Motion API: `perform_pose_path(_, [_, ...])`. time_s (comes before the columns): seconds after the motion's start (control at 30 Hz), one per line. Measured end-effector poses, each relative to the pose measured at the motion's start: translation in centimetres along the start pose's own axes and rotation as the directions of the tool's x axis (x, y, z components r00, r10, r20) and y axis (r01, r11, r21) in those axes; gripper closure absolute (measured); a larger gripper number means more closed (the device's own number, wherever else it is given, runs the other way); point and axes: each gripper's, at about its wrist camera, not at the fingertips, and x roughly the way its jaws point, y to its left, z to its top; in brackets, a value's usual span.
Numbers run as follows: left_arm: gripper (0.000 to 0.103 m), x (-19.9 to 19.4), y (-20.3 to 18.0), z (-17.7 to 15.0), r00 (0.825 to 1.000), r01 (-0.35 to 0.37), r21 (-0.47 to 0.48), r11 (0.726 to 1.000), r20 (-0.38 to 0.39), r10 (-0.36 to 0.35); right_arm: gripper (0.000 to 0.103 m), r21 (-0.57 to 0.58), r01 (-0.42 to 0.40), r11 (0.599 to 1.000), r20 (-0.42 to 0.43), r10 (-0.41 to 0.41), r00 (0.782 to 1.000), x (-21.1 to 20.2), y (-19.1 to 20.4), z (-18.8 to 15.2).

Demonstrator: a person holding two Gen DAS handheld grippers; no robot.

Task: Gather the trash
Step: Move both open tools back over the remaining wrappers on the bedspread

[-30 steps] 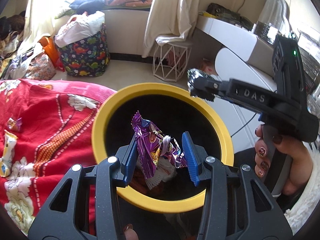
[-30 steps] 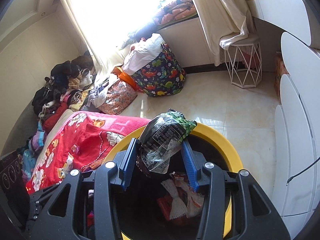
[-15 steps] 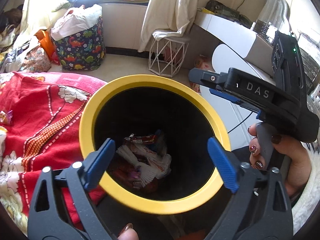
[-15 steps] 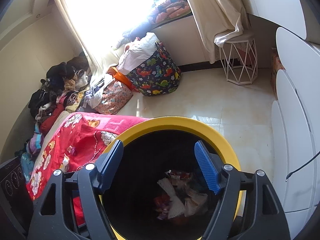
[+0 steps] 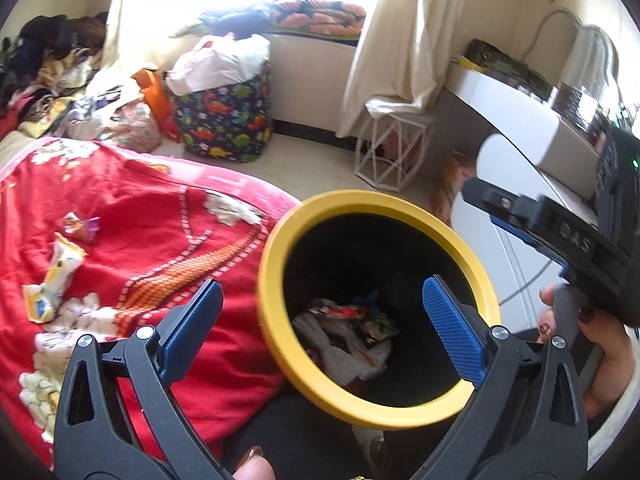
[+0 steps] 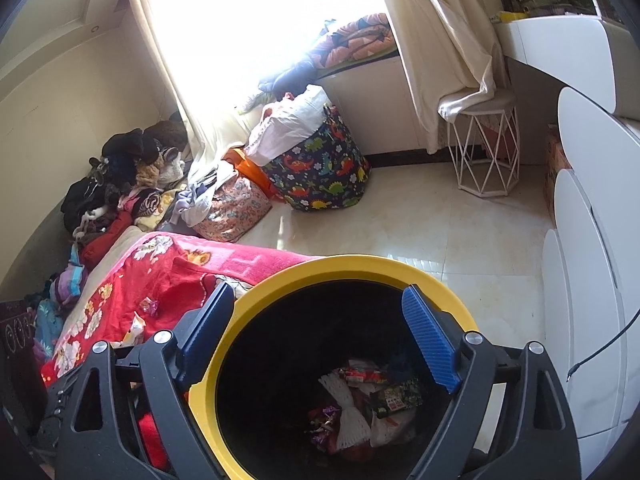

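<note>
Left wrist view: with both grippers' jaws just opened and nothing between them, the left gripper is seen nearer the wrappers left on the blanket, left of the bin.

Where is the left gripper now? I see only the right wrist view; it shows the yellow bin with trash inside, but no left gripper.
Observer: The left gripper hangs over the rim of the yellow bin; one finger is above the red blanket, the other above the opening.
Operator: Does it hold something?
Observer: No. Its jaws have just been opening, and nothing is between them.
Operator: Which trash lies nearest to it?
Observer: The yellow and white wrapper on the blanket, to the left of its left finger and apart from it.
</note>
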Motion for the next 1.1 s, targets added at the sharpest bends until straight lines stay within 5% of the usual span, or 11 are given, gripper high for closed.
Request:
perform_pose_path(0.73, [0.011, -3.4, 7.4, 0.4, 0.987, -0.131, -0.114, 0.985, 0.081, 0.141, 0.016, -0.173, -0.156, 0.973, -0.052, 0.149, 0.987, 1.9, 8.5, 0.3])
perform_pose_path(1.1, [0.011, -5.2, 14.5, -0.5, 0.962, -0.243, -0.207, 0.948, 0.077, 0.264, 0.016, -0.284, -0.251, 0.925, -0.143, 0.218, 0.966, 6.2, 15.5, 0.5])
